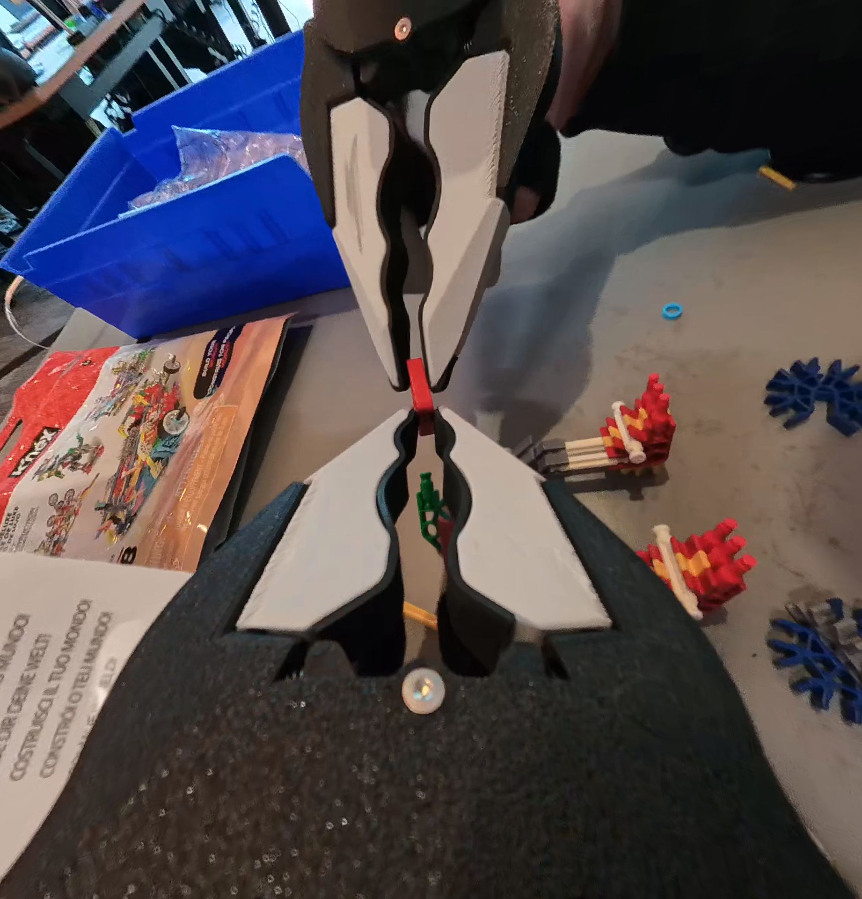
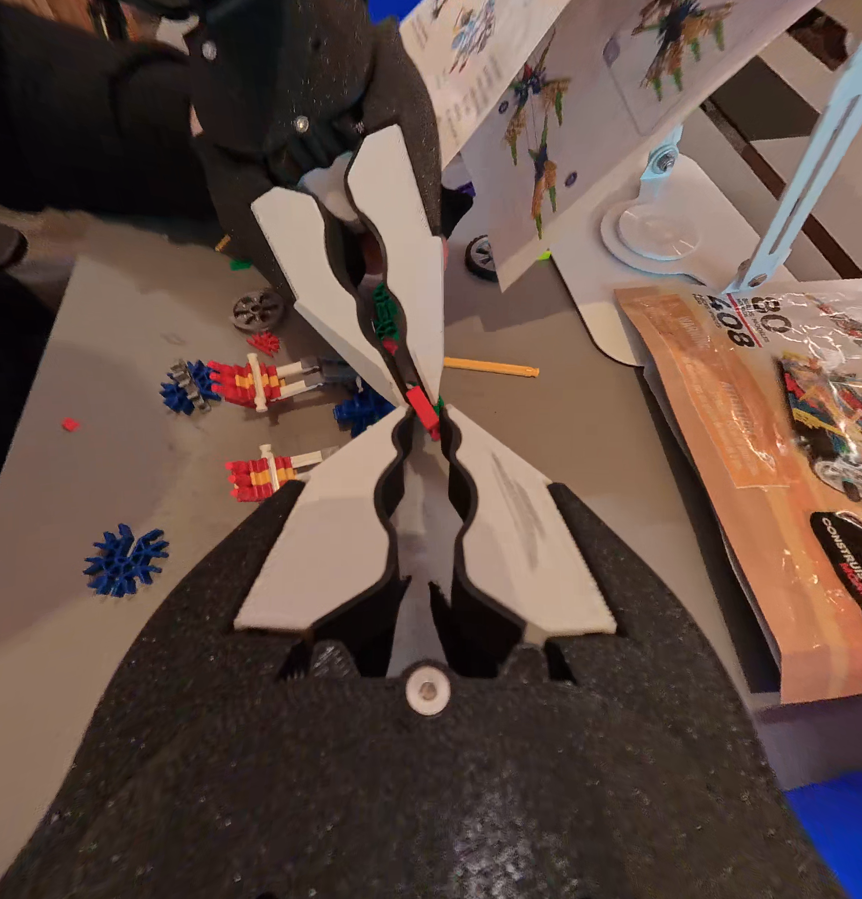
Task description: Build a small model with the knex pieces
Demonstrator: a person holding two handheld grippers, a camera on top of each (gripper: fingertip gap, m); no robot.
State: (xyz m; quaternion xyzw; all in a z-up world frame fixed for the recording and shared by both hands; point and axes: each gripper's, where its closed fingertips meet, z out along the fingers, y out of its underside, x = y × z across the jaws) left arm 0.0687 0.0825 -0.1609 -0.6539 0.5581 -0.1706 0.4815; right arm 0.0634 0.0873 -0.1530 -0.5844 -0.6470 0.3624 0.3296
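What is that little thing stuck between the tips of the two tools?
A small red piece sits between the left tool and the right tool, pinched by both. The left wrist view shows it best.

It looks like a workshop or lab bench: a grey table (image 1: 711,301) strewn with plastic construction-toy pieces; a blue storage bin (image 1: 186,253) at the table's far edge; a toy-kit bag (image 2: 759,438) lying on it; dark shelving and desks beyond the bin.
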